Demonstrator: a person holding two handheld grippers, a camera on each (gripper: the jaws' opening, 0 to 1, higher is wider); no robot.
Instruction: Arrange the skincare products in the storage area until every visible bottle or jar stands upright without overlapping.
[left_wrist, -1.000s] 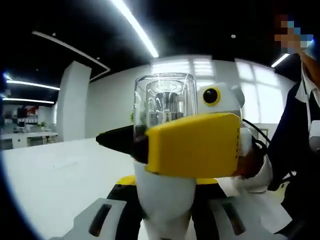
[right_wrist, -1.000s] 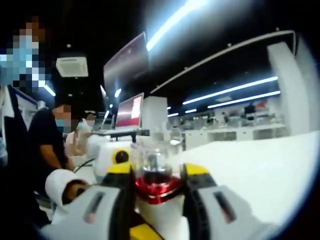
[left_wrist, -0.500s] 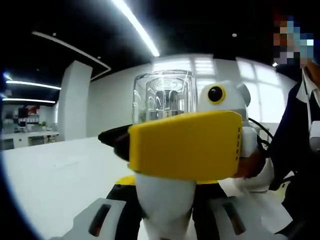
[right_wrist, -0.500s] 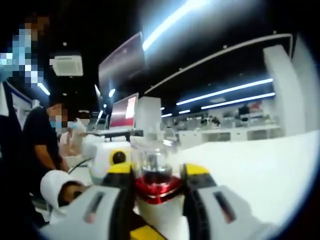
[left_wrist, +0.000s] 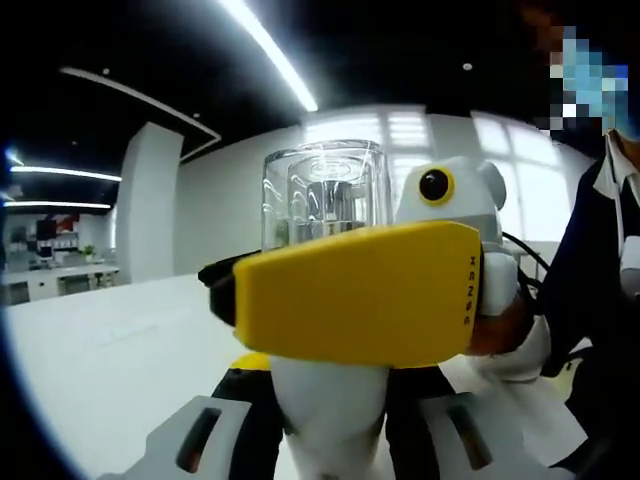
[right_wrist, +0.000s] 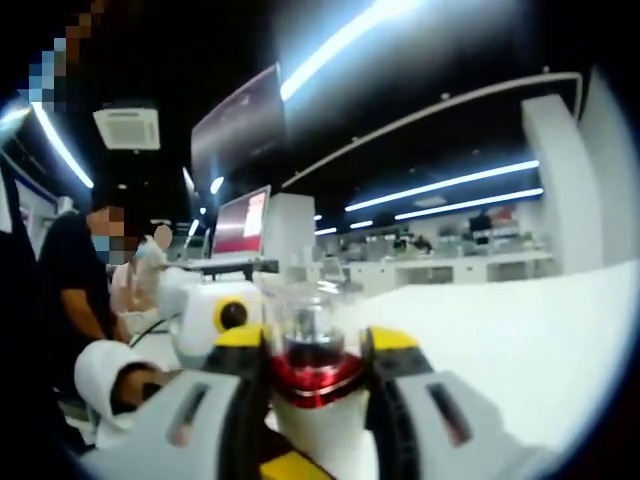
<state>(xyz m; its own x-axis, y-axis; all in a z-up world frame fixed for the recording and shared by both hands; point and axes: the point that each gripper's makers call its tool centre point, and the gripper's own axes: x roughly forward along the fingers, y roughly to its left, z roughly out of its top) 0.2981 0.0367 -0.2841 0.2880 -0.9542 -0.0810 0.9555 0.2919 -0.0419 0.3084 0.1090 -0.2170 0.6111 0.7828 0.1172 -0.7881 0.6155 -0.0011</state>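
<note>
Bottle (left_wrist: 325, 400) is standing upright between both grippers, raised in front of the white table (left_wrist: 110, 360). It is showing a white body, a red collar (right_wrist: 312, 372) and a clear cap (left_wrist: 322, 195) on top.

In the left gripper view, the left gripper (left_wrist: 330, 440) is sitting with its jaws on either side of the white body; contact looks likely, but the other tool is covering that spot, so I cannot tell whether it is truly clamping. The right gripper (left_wrist: 355, 290) is crossing in front here, its yellow jaw lying across the bottle just under the cap.

In the right gripper view, the right gripper (right_wrist: 315, 385) is pressing its yellow-tipped jaws against both sides of the red collar, so it is closing on the bottle at the neck. The left gripper's white body (right_wrist: 215, 320) is showing just behind on the left. A person (right_wrist: 75, 290) is sitting in the background.

Judging by looks, the bottle is being a stiff, smooth, glossy thing, likely slippery and moderately light. The clear cap may be loose or brittle, so the collar or the white body is offering the safer hold, not the cap.
</note>
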